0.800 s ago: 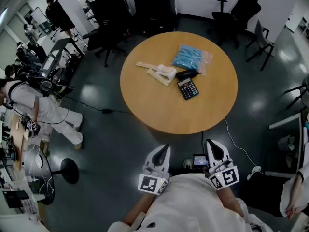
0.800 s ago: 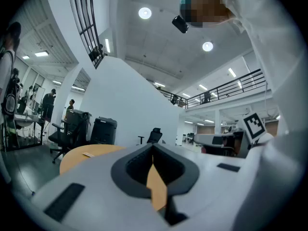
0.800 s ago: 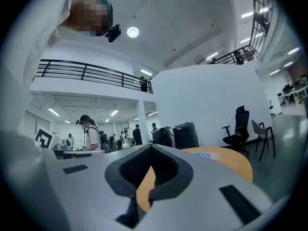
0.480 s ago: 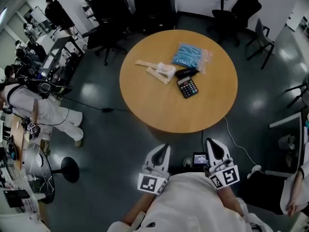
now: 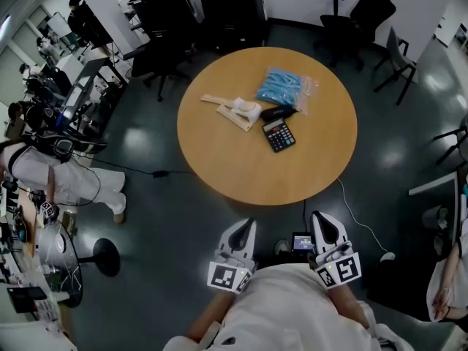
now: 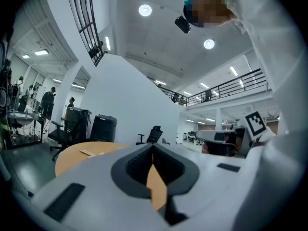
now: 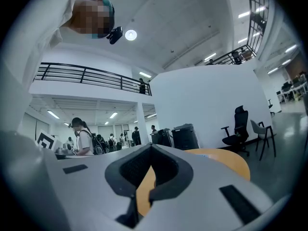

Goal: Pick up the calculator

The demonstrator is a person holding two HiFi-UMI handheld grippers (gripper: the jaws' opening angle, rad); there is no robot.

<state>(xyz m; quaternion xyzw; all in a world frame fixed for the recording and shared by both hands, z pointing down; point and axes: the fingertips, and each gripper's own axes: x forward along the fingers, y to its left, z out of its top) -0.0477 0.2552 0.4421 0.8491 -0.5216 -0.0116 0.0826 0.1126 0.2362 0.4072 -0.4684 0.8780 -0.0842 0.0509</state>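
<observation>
The black calculator (image 5: 279, 135) lies face up on the round wooden table (image 5: 248, 168), right of its middle. Both grippers are held close to my body, well short of the table's near edge and far from the calculator. My left gripper (image 5: 248, 224) is shut with nothing in it, and its jaws meet in the left gripper view (image 6: 153, 149). My right gripper (image 5: 319, 217) also has its jaws together and empty (image 7: 150, 148). Each gripper view shows only a strip of the tabletop (image 6: 82, 154) (image 7: 226, 159); the calculator is not visible there.
Beside the calculator lie a small black object (image 5: 278, 112), a blue plastic bag (image 5: 284, 87) and a pale wooden piece with a white bundle (image 5: 238, 109). Office chairs (image 5: 365, 13) and black cabinets (image 5: 230, 2) stand behind the table. A person (image 5: 62, 178) stands at far left.
The head view has drifted slightly, so the table sits a little further left. The person at far left has shifted. Both grippers stay where they were.
</observation>
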